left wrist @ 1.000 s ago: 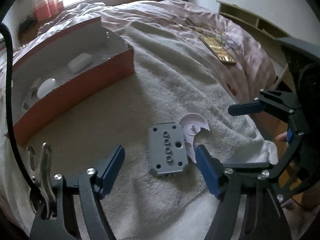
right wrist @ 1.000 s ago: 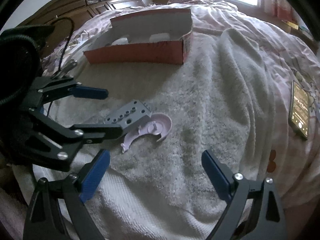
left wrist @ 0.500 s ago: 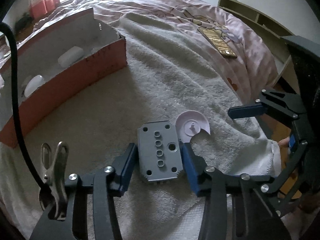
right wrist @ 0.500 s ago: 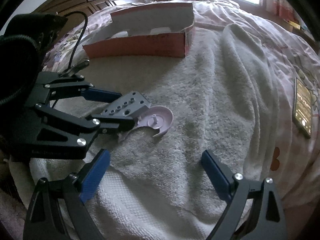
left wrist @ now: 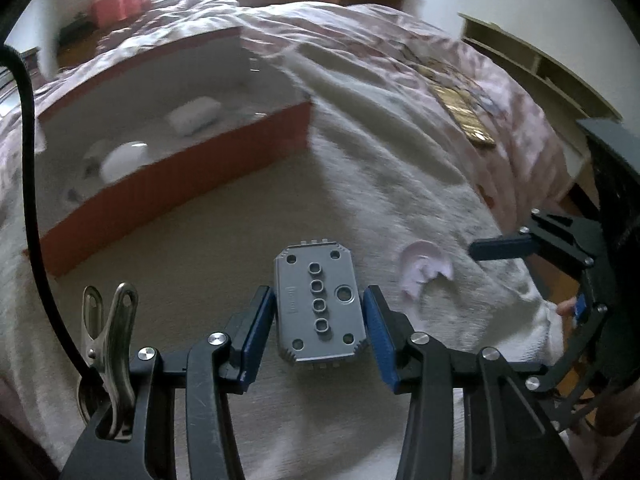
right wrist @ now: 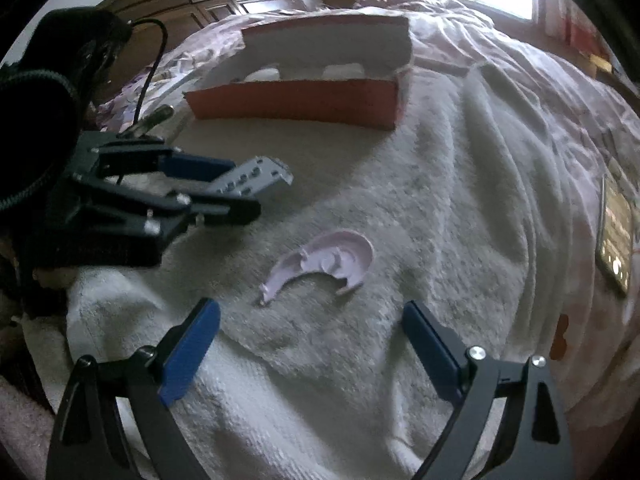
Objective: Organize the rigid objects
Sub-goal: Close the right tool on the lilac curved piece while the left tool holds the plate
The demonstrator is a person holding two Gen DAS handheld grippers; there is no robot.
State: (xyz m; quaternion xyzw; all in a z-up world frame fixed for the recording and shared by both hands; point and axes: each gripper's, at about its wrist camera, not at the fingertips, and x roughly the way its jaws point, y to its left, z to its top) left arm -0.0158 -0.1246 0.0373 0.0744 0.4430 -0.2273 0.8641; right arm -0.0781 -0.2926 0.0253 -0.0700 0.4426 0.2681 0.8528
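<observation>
The left gripper (left wrist: 320,326) has its jaws clamped on the grey plate (left wrist: 319,306) — lifted off the white towel (right wrist: 420,200), tilted. The right gripper (right wrist: 312,344) hangs with jaws wide, nothing between them, just behind the pink curved piece (right wrist: 324,262) lying on the towel. The red box (right wrist: 296,100) sits beyond — 2 white items inside.

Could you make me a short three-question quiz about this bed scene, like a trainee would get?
1. True or false: the left gripper is shut on the grey block.
2. Which lies loose on the towel in front of the open right gripper? A) a spoon B) the pale pink curved piece C) a cup
3. Fill in: the red box holds white ____.

Key: 1 true; 2 B; 3 objects.
</observation>
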